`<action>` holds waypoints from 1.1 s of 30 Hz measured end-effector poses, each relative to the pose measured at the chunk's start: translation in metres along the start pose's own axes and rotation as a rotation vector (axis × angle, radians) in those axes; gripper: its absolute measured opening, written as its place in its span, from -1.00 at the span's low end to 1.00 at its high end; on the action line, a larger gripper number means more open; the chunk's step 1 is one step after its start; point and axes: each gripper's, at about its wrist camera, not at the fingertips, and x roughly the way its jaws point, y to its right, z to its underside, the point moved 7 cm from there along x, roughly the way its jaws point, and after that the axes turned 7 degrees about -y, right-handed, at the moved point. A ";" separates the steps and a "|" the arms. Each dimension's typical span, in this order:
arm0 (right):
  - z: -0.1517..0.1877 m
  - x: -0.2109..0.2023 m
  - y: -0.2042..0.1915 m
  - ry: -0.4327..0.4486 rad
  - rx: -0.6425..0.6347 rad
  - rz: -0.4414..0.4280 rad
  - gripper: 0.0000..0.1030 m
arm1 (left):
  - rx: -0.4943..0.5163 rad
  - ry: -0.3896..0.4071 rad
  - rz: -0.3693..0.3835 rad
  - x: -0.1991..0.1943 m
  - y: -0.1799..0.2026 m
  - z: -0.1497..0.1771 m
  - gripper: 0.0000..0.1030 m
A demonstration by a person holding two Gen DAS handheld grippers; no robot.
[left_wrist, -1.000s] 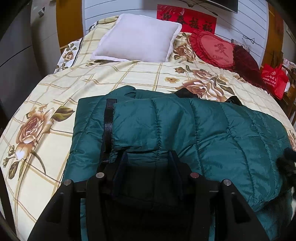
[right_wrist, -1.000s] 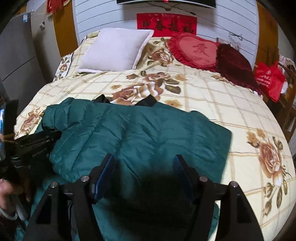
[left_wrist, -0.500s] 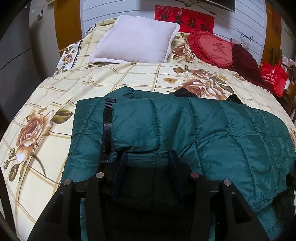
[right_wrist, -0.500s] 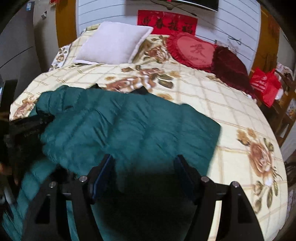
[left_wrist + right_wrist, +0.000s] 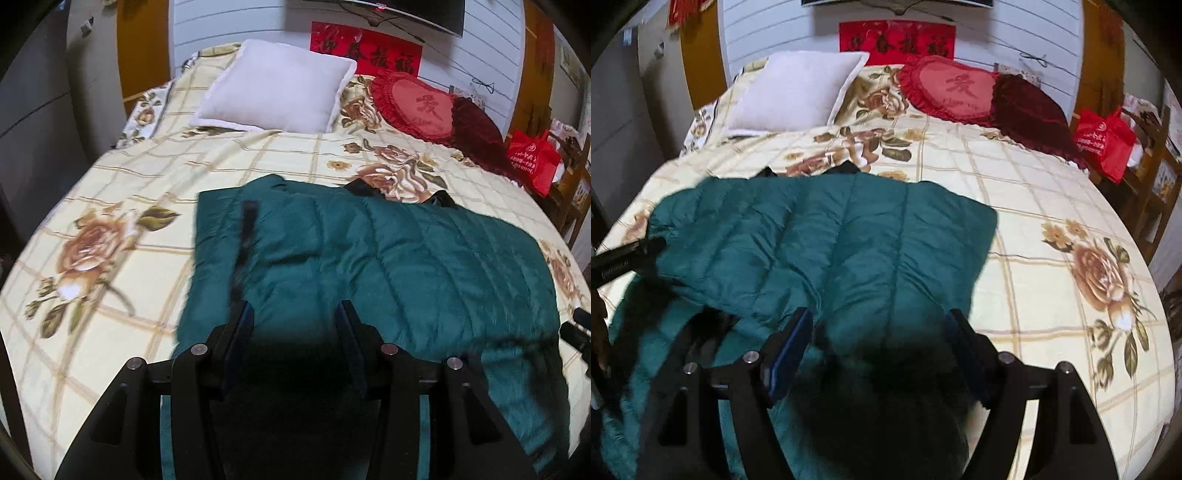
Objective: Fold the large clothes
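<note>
I've pulled my left gripper (image 5: 293, 325) back off the green jacket (image 5: 388, 266), whose fold no longer sits between its fingers. My right gripper (image 5: 881, 343) has drawn back too, its jaws opening over the jacket's near edge.

White panelled wall (image 5: 229, 33); floral bedspread (image 5: 122, 206); red banner (image 5: 365, 50).

Both grippers are matte black plastic, kinda chunky. The left gripper (image 5: 295, 314) has two angular finger arms, each with round silver screws (image 5: 199, 349) on top and dark blue pads (image 5: 240, 332) inside. The right gripper (image 5: 881, 332) is the same build, with brighter blue pads (image 5: 792, 341). There's small white lettering on the left one's side in the right wrist view, too blurry to read.
</note>
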 end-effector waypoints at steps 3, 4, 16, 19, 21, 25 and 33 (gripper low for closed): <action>0.009 -0.009 0.003 -0.018 0.012 -0.007 0.51 | -0.001 -0.018 0.001 -0.010 -0.008 0.016 -0.03; 0.013 -0.010 0.003 -0.021 0.015 -0.002 0.51 | -0.002 -0.021 -0.001 -0.011 -0.010 0.019 -0.03; 0.046 -0.016 -0.006 -0.054 0.049 -0.022 0.51 | -0.012 -0.023 -0.005 -0.039 -0.025 0.061 -0.03; 0.052 -0.017 -0.007 -0.062 0.059 -0.023 0.51 | -0.006 -0.021 -0.007 -0.044 -0.023 0.067 -0.03; 0.056 -0.017 -0.008 -0.071 0.063 -0.024 0.51 | -0.003 -0.022 -0.007 -0.046 -0.023 0.071 -0.03; 0.065 -0.019 -0.008 -0.086 0.055 -0.011 0.51 | -0.002 -0.031 -0.002 -0.051 -0.025 0.084 -0.03; 0.096 -0.032 -0.011 -0.117 0.045 -0.003 0.51 | 0.032 -0.046 -0.015 -0.065 -0.032 0.111 -0.03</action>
